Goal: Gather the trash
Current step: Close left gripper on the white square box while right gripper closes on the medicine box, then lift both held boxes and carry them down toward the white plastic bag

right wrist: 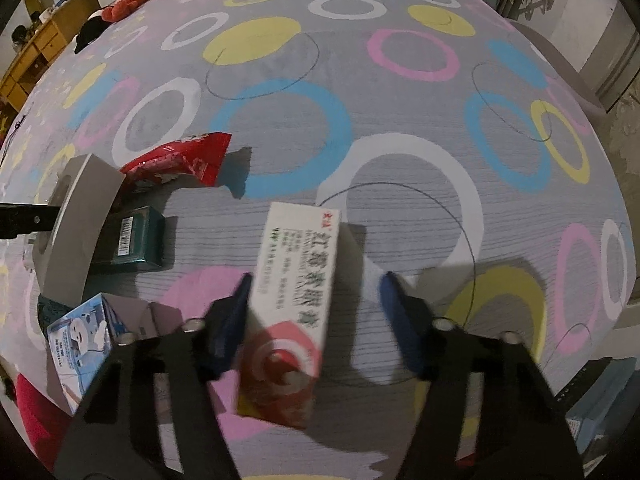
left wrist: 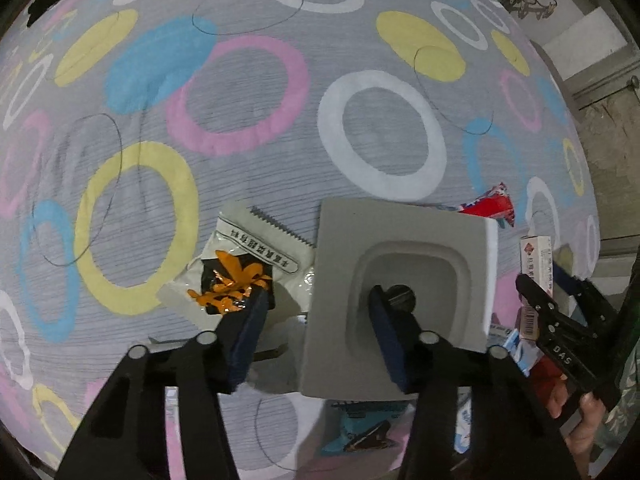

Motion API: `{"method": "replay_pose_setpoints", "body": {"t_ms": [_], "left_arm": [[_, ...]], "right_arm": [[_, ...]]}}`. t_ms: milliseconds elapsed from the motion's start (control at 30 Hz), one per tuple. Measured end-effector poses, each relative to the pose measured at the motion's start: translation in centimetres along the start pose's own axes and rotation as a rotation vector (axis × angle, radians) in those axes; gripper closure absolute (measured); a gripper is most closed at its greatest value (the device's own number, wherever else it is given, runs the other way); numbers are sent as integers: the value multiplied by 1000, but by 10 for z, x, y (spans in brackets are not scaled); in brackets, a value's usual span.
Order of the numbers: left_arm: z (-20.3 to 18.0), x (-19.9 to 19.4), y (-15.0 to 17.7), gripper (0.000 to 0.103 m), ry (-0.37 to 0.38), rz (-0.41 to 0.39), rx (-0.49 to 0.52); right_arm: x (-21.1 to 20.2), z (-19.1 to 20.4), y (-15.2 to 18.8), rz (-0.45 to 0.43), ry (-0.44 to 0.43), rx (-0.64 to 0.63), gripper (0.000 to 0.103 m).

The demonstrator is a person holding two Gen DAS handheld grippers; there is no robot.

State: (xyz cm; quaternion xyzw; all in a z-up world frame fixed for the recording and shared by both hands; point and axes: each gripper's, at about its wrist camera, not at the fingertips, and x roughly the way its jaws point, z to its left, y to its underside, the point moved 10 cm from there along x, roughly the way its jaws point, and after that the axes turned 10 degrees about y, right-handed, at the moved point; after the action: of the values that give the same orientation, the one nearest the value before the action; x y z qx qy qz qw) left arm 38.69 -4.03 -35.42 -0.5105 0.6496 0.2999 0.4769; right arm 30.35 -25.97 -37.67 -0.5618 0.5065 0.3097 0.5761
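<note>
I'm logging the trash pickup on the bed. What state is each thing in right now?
left gripper: jaws astride the grey tray's edge, grip unclear
grey tray: tilted, propped on other trash
white sachet: torn open, lying flat
right gripper: open around the carton
white carton: closed, lying flat
red wrapper: crumpled
green box: closed, lying flat

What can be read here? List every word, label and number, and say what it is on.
"DAS": right gripper, on its black arm.
"红霉素眼膏": white box, large print, somewhat blurred; its small print is unreadable.
Wrapper: a band of characters, too blurred to read.
Green box: a barcode, digits too small.
Blue carton: print too small.
</note>
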Motion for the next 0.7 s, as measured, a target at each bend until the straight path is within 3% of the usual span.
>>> {"method": "replay_pose_setpoints", "body": {"t_ms": [33,167,233,400,700], "left_arm": [[1,-3,1,63,10,-2,-4],[-5,-6,-2,76,-2,-17,7],[-8,-9,2,78,-7,-21,13],[-8,-9,0,80,31,-9,-18],[-3,-16,3,81,14,-49,-62]], "right_arm": [[-1,0,0,-3,-2,-3,70],[-2,1,0,0,-11,-3,70],[-4,0,0,1,-17,-4,70],[-7,-1,1,-2,-11,-6,70],[-23,-3,-7,-44,-7,-6,70]]}}
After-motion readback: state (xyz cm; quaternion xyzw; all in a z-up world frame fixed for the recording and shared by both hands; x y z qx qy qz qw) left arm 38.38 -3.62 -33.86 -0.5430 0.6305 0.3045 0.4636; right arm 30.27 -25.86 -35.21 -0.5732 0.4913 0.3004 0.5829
